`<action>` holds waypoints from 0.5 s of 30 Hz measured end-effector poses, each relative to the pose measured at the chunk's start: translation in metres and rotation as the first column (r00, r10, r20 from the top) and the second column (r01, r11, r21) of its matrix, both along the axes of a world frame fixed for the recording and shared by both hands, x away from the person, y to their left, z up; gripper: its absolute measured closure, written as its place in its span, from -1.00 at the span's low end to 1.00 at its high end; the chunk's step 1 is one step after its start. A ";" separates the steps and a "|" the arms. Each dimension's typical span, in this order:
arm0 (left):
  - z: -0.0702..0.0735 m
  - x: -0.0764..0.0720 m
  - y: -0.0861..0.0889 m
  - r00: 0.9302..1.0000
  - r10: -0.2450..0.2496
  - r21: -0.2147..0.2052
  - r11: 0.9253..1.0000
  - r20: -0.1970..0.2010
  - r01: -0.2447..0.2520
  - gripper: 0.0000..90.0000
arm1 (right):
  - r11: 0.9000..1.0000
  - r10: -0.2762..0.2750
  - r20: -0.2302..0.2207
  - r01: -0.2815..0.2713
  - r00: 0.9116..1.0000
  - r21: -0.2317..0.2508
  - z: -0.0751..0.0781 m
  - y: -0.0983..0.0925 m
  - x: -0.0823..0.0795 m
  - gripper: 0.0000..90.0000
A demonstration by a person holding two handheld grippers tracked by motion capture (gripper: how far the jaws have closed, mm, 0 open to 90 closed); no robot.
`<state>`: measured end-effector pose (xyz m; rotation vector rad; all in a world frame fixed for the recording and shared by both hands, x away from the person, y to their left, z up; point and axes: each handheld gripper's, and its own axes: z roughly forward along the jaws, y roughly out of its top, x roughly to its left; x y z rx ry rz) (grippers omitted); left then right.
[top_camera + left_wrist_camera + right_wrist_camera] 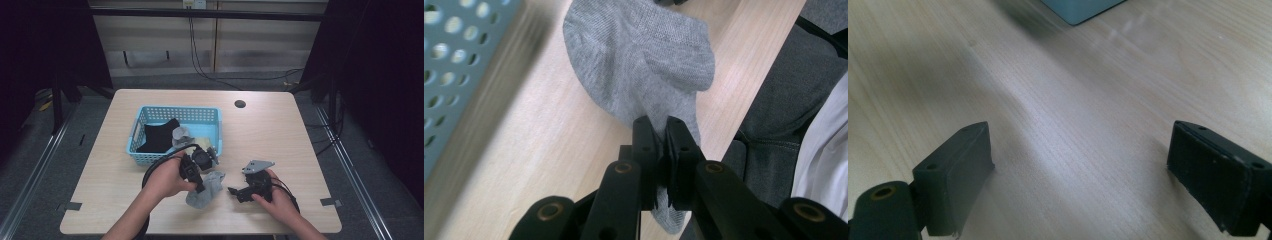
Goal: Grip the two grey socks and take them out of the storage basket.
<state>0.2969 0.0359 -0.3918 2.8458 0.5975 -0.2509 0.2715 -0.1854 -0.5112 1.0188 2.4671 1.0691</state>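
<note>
Broadly, the table (270,130) is pale wood, with a blue basket (150,122) on its left-centre part holding a black cloth (160,136) and a smaller grey piece (181,134). Just near of the basket's near right corner lies the grey sock (206,189), flat on the wood close to the near edge.

The left gripper (663,131) comes at the sock from the basket side. In the left gripper view its jaws are pressed together on a fold at the sock's edge, cloth passing between them and out below, the rest of the sock (644,60) spread beyond the tips.

The right gripper (237,192) sits just right of the sock, apart from it. Its jaws stand wide, bare wood between them in its own view.
</note>
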 end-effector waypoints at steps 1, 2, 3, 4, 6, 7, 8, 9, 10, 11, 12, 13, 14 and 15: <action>-0.004 -0.002 -0.001 1.000 0.001 -0.001 1.000 -0.002 -0.001 0.88 | 1.000 0.000 0.000 0.000 1.000 0.000 0.000 0.000 0.000 -0.77; -0.004 -0.002 -0.001 1.000 0.001 -0.001 1.000 -0.002 -0.001 0.88 | 1.000 0.000 0.000 0.000 1.000 0.000 0.000 0.000 0.000 -0.77; -0.006 -0.002 -0.002 1.000 -0.004 0.005 1.000 0.000 0.004 0.88 | 1.000 0.000 0.000 0.000 1.000 0.000 0.000 0.000 0.000 -0.77; -0.009 -0.002 -0.002 1.000 -0.003 0.009 1.000 0.000 0.003 0.88 | 1.000 0.000 0.000 0.000 1.000 0.000 0.000 0.000 0.000 -0.77; -0.015 -0.002 -0.003 1.000 -0.005 0.014 1.000 -0.008 0.005 0.88 | 1.000 0.000 0.000 0.000 1.000 0.000 0.000 0.000 0.000 -0.77; -0.017 -0.002 -0.003 1.000 -0.010 0.017 1.000 -0.008 0.010 0.87 | 1.000 0.000 0.000 0.000 1.000 0.000 0.000 0.000 0.000 -0.77; -0.020 -0.002 -0.003 1.000 -0.012 0.023 1.000 -0.008 0.012 0.87 | 1.000 0.000 0.000 0.000 1.000 0.000 0.000 0.000 0.000 -0.77; -0.024 -0.002 -0.002 1.000 -0.001 0.016 1.000 -0.010 0.001 0.86 | 1.000 0.000 0.000 0.000 1.000 0.000 0.000 0.000 0.000 -0.77; -0.024 -0.002 -0.002 1.000 -0.001 0.016 1.000 -0.010 0.001 0.86 | 1.000 0.000 0.000 0.000 1.000 0.000 0.000 0.000 0.000 -0.77; -0.026 -0.002 -0.002 1.000 -0.019 0.028 0.999 -0.015 0.020 0.86 | 1.000 0.001 0.000 -0.001 1.000 -0.001 0.000 0.000 0.000 -0.77; -0.028 -0.003 -0.002 1.000 -0.003 0.021 1.000 -0.014 0.004 0.86 | 1.000 0.000 0.000 0.000 1.000 0.000 0.000 0.000 0.000 -0.77; -0.029 -0.002 -0.001 1.000 -0.013 0.024 1.000 -0.018 0.013 0.86 | 1.000 0.001 0.001 -0.001 1.000 -0.001 0.000 0.000 0.000 -0.77; -0.031 -0.002 -0.001 1.000 -0.014 0.034 0.999 -0.018 0.015 0.86 | 1.000 0.000 0.000 0.000 1.000 0.000 0.000 0.000 0.000 -0.77; -0.032 -0.002 0.000 1.000 -0.013 0.037 0.999 -0.016 0.014 0.85 | 1.000 0.001 0.001 -0.001 1.000 -0.001 0.000 0.000 0.000 -0.77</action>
